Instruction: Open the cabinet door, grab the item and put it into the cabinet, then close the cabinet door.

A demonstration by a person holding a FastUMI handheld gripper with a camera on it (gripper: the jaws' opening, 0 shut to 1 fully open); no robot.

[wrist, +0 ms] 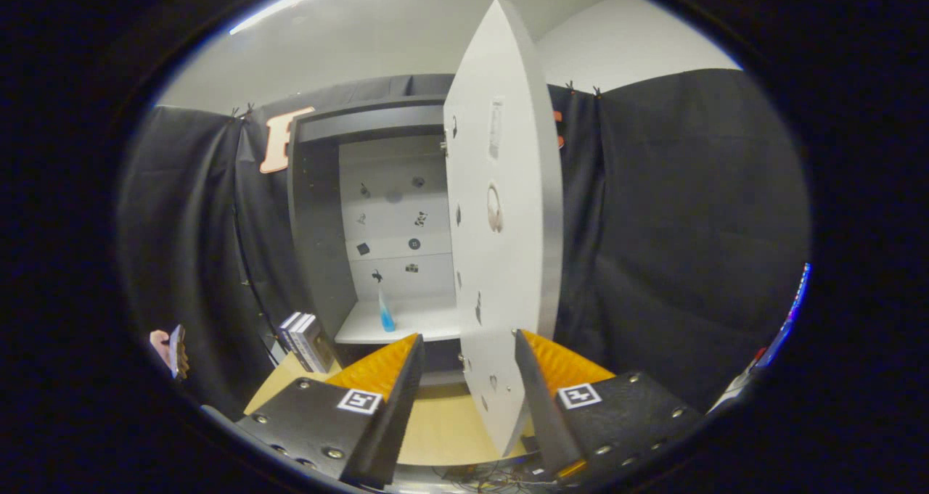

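The grey cabinet (319, 211) stands open on the wooden table (435, 421). Its white door (504, 211) is swung out toward me, with the inner face showing. A slim blue bottle (386, 314) stands upright inside the cabinet on the white bottom shelf (414, 323). My gripper (469, 336) is open. The door's lower part lies between the fingers, close against the right finger (541, 400), with a gap to the left finger (395, 400). The fingers hold nothing.
A few books (305, 342) stand upright just left of the cabinet on the table. A person's hand (165, 349) holding something shows far to the left. Black cloth walls surround the cabinet. Cables lie below the table's front edge.
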